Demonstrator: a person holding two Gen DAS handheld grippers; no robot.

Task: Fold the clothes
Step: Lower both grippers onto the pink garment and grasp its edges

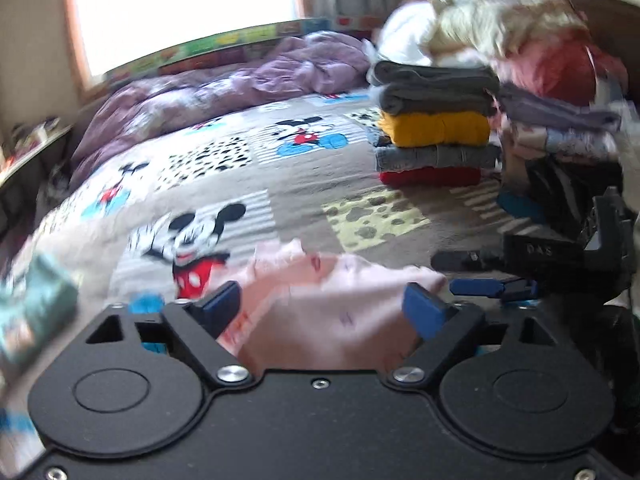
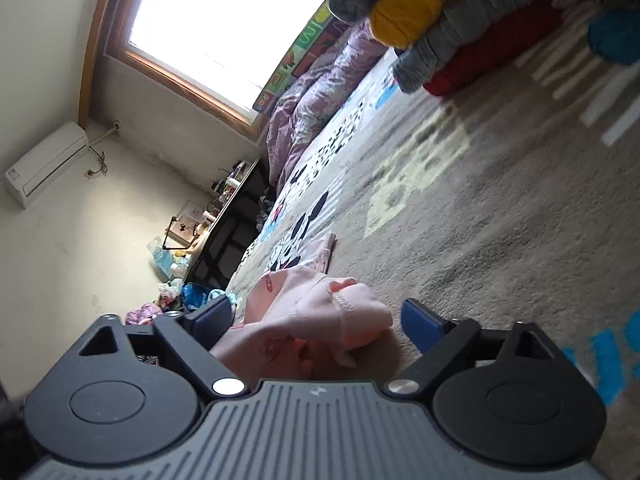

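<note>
A pale pink garment with small prints [image 1: 332, 304] lies crumpled on the Mickey Mouse blanket [image 1: 224, 168] of the bed. My left gripper [image 1: 322, 310] is open just above it, with the cloth showing between its blue pads [image 1: 424, 312]. The right gripper's black body and blue fingers [image 1: 492, 287] show at the garment's right edge in the left wrist view. In the right wrist view, rolled sideways, my right gripper [image 2: 316, 320] is open with a bunched fold of the pink garment [image 2: 320, 316] between its fingers, not pinched.
A stack of folded clothes, grey, yellow, grey, red [image 1: 436, 124], stands at the back right, with a loose heap of clothes [image 1: 560, 92] beside it. A purple duvet [image 1: 208, 96] lies along the far side under the window. A cluttered shelf [image 2: 224, 216] stands beside the bed.
</note>
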